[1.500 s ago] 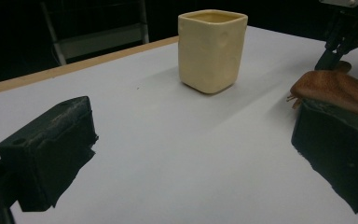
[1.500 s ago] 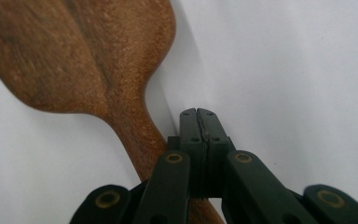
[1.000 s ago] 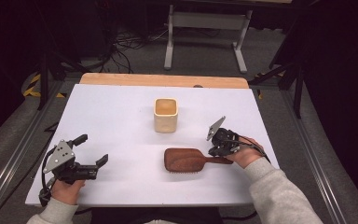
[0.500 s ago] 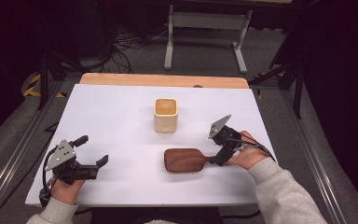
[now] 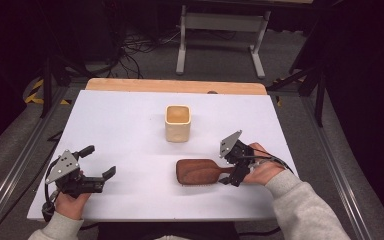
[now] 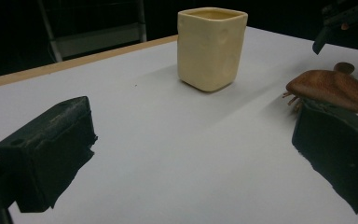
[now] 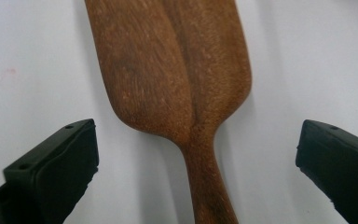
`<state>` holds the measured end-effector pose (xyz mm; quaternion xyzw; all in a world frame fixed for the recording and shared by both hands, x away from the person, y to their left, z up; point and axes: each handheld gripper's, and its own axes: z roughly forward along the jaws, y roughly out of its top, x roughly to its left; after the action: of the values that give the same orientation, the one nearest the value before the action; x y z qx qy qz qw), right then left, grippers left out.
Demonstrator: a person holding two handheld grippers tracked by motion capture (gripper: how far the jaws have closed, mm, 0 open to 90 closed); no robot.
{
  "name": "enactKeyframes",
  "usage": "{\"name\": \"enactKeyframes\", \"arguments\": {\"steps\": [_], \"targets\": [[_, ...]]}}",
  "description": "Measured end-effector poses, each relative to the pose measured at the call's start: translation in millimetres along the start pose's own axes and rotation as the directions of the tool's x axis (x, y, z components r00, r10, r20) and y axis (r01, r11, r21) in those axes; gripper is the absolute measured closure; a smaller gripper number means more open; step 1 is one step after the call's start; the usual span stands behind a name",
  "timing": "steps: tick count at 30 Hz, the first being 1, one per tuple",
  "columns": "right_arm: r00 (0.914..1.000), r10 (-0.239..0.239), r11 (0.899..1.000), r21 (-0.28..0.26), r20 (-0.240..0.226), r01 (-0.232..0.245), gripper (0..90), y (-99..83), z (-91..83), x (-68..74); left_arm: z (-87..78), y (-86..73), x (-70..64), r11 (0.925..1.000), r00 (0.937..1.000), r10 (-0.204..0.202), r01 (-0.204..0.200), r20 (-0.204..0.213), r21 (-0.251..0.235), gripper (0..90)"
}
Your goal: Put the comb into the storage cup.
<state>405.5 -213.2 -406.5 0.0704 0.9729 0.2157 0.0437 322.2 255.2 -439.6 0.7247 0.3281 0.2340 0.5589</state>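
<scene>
Currently a wooden hairbrush (image 5: 198, 171) is seen lying flat, bristles down, on the white table (image 5: 130, 120), near its front edge and right of centre, with its handle pointed to the right. The right gripper (image 5: 233, 166) is held over that handle, its jaws spread wide on either side with nothing clamped. A cream cup (image 5: 178, 123) is stood upright behind the brush. The left gripper (image 5: 99, 165) is held at the front left, jaws apart.

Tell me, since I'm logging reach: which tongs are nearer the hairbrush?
Right. The right tongs straddle the hairbrush handle, open; the left tongs sit open, far across the table.
</scene>
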Motion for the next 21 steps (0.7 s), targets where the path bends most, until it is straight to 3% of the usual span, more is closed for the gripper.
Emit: {"name": "enactKeyframes", "arguments": {"steps": [3,7,8,10,11,15,17,21], "targets": [[0.9997,0.002,1.000,0.023,-0.025,-0.002,0.0,-0.4,4.9,0.2,0.2,0.0,0.1,1.0000,1.0000,0.000,0.000,0.009,0.001,0.1],[0.9997,0.006,0.999,0.046,-0.023,-0.004,0.9,-0.7,8.4,-0.8,0.3,0.2,-0.4,0.9999,0.9996,-0.010,0.010,0.027,-0.006,0.1],[0.9998,0.000,0.997,0.071,-0.019,0.002,5.9,-1.7,10.1,-1.6,0.1,0.4,-0.1,0.9999,0.9994,-0.009,0.009,0.032,-0.007,0.1],[0.9997,-0.006,0.997,0.071,-0.023,0.007,6.7,-1.9,10.7,-2.0,0.0,0.4,0.0,0.9999,0.9993,-0.014,0.015,0.035,-0.009,0.1],[0.9994,-0.013,0.996,0.088,-0.033,0.016,12.1,-2.6,13.5,-3.7,0.1,0.4,0.0,0.9998,0.9993,-0.015,0.016,0.035,-0.009,0.1],[0.9984,-0.023,0.993,0.111,-0.051,0.029,19.7,-2.4,17.0,-5.2,0.3,0.5,-0.4,0.9999,0.9991,-0.016,0.017,0.038,-0.004,0.1],[0.9979,-0.009,0.990,0.140,-0.064,0.018,29.7,-2.3,17.9,-5.5,0.4,0.7,-0.8,0.9999,0.9992,-0.012,0.012,0.037,-0.003,0.1],[0.9949,-0.061,0.986,0.152,-0.080,0.073,46.0,-2.4,19.9,-8.3,0.1,0.9,-0.9,1.0000,0.9993,-0.009,0.009,0.037,-0.003,0.1]]}}
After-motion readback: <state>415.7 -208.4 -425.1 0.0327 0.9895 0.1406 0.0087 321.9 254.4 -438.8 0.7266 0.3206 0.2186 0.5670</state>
